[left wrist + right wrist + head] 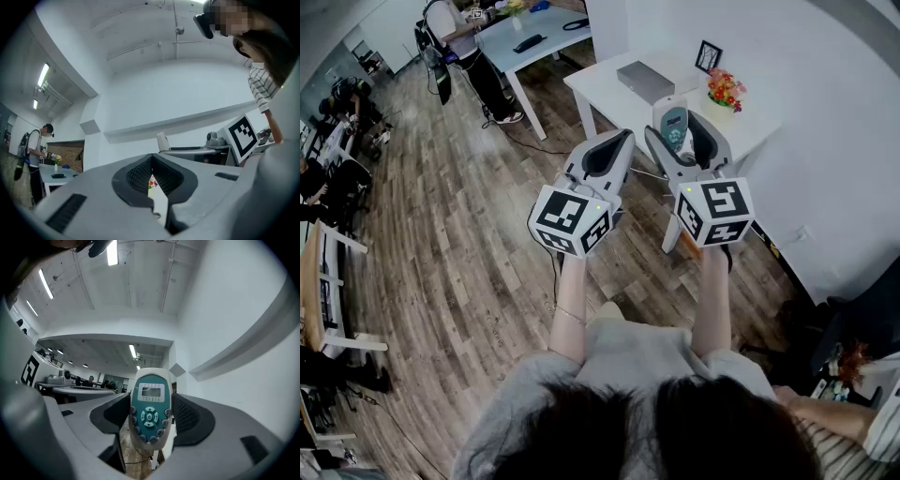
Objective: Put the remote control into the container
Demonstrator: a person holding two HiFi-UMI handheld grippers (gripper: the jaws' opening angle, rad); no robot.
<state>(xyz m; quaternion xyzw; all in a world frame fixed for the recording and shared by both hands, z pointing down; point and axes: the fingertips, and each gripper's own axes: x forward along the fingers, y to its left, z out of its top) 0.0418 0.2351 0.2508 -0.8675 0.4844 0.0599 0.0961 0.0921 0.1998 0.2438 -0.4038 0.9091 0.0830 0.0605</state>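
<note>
My right gripper [680, 131] is raised in front of me, shut on a white remote control [672, 122] with a teal face. In the right gripper view the remote control [149, 412] stands upright between the two dark pads of the right gripper [149, 420], buttons facing the camera. My left gripper [613, 142] is held beside it at the same height, its jaws together with nothing in them. The left gripper [152, 185] shows only a thin slit between its pads. A flat grey container [644, 81] sits on the white table [605, 92] beyond both grippers.
A vase of flowers [725, 90] and a small picture frame [708, 56] stand on the same table near the white wall. Farther back a person [459, 42] stands by a second white table [534, 47]. Someone in a striped sleeve [862, 427] is at my right.
</note>
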